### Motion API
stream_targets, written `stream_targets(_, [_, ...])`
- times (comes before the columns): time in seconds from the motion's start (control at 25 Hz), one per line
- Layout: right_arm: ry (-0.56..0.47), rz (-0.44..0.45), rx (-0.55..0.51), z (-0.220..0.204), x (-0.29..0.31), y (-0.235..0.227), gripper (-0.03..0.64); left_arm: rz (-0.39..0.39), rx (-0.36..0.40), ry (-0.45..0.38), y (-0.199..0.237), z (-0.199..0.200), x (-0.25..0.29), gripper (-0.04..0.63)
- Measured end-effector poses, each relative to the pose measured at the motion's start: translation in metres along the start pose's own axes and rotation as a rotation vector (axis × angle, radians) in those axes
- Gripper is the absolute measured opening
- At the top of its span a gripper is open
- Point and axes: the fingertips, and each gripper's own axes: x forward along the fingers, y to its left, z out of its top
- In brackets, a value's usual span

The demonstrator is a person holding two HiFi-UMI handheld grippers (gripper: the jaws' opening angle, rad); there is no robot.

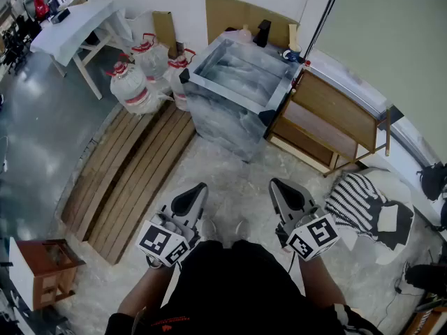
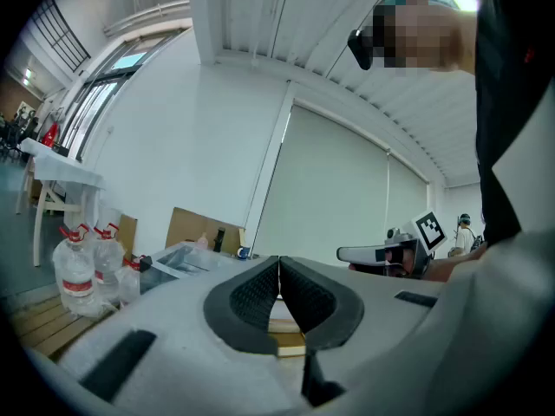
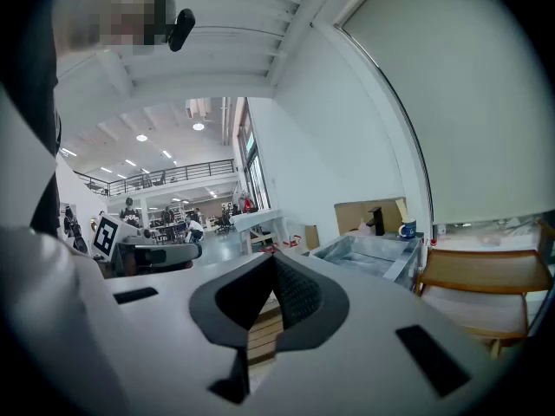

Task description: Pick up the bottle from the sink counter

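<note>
The steel sink unit (image 1: 274, 98) stands ahead of me, in the upper middle of the head view. On its back rim are a dark upright bottle-like thing (image 1: 263, 33), a pale pinkish container (image 1: 242, 33) and a mug (image 1: 291, 56); they are too small to tell apart surely. My left gripper (image 1: 198, 192) and right gripper (image 1: 279, 188) are held low near my body, well short of the sink, both shut with nothing in them. In the left gripper view the pads of my left gripper (image 2: 278, 263) meet. My right gripper (image 3: 274, 258) looks the same, with the sink (image 3: 368, 251) at its right.
Big water jugs (image 1: 133, 84) stand left of the sink, and wooden slats (image 1: 133, 169) lie on the floor at the left. A wooden frame (image 1: 328, 121) is right of the sink, a striped cloth (image 1: 357, 201) near my right gripper. A small stool (image 1: 43, 269) sits at the lower left.
</note>
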Motion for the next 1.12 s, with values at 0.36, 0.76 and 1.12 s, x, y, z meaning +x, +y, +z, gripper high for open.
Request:
stream_targets(0.36, [0.002,0.030,0.038,-0.004,-0.004,-0.004,0.000,0.001,0.006,0.020,-0.009,-0.007,0.002,0.020])
stream_targets(0.76, [0.024,0.128,0.024,-0.014,-0.020,-0.018,0.000,0.000,0.030,0.015,-0.033,-0.012,0.023,0.020])
stream_targets(1.12, [0.028,0.160,0.022,-0.019,-0.028,-0.047,0.000,0.052,0.015,0.034,-0.043,-0.034,0.037,0.020])
